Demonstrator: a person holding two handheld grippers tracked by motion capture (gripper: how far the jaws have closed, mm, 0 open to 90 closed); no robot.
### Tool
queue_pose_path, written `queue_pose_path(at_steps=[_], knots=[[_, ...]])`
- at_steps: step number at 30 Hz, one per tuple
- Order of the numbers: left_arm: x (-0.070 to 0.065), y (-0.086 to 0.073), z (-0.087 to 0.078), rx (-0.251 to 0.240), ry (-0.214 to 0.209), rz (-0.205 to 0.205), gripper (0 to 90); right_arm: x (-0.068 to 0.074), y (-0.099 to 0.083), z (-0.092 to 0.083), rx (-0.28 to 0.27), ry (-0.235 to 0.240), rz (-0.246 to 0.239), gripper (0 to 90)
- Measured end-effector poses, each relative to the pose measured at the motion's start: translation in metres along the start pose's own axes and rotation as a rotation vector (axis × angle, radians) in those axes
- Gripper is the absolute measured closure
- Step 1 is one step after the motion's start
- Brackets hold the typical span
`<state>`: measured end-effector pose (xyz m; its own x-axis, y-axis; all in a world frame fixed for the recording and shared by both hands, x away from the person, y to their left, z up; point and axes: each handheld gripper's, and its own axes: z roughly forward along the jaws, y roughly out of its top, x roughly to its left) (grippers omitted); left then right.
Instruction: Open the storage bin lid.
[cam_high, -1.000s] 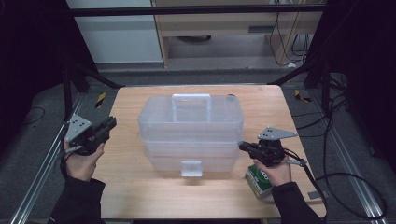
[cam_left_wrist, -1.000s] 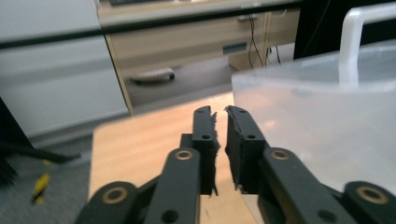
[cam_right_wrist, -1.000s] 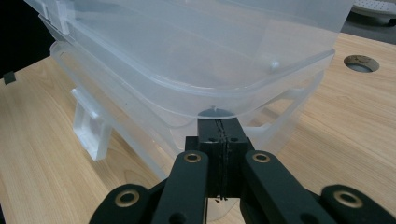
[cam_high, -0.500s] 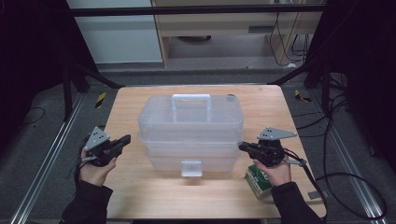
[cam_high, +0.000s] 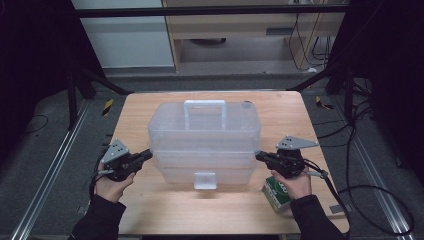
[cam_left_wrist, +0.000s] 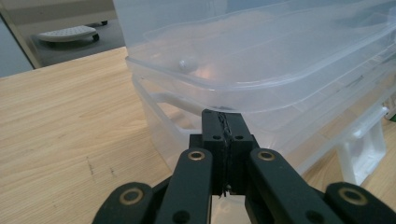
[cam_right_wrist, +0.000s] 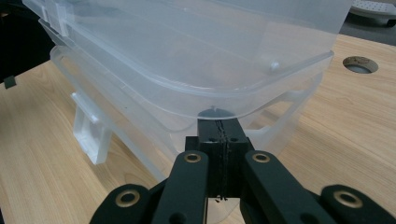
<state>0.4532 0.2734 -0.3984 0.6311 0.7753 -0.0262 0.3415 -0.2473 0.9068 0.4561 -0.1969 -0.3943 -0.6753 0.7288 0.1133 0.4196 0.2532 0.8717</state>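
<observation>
a clear plastic storage box (cam_high: 205, 142) is seen standing in the middle of the wooden surface (cam_high: 150, 210), its handle (cam_high: 204, 105) turned toward the far edge and its white latch (cam_high: 205, 180) toward the near edge. the left claw (cam_high: 148, 154) is held at the box's left end, near the surface's left edge; in the left gripper view its jaws are pressed together with nothing between them, and the tips (cam_left_wrist: 223, 122) are placed right under the overhanging rim of the lid (whether contact is made cannot be told). the right claw (cam_high: 259, 156) is held at the box's right end, and in the right gripper view its jaws are likewise pressed together and empty, the tips (cam_right_wrist: 219, 127) set just below the lid's rim. a green and white carton (cam_high: 278, 192) is seen lying near the near right corner of the surface, partly covered by the right hand (cam_high: 292, 182). a round hole (cam_right_wrist: 358, 64) in the surface is seen beyond the box, toward the far right corner.
</observation>
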Motion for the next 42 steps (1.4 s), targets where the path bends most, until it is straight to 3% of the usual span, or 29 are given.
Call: queue_pose_path(at_steps=[8, 26, 42], knots=[[0.000, 0.006, 0.001, -0.025, 0.004, -0.012, 88.6, -0.003, 0.004, -0.001, -0.034, 0.012, 0.029, 90.0], [0.001, 0.022, 0.008, -0.073, 0.018, -0.024, 88.1, -0.008, 0.020, -0.004, -0.083, 0.001, 0.032, 90.0], [0.004, 0.032, 0.008, -0.087, 0.027, -0.013, 88.1, -0.011, 0.031, -0.001, -0.091, 0.002, 0.029, 90.0]])
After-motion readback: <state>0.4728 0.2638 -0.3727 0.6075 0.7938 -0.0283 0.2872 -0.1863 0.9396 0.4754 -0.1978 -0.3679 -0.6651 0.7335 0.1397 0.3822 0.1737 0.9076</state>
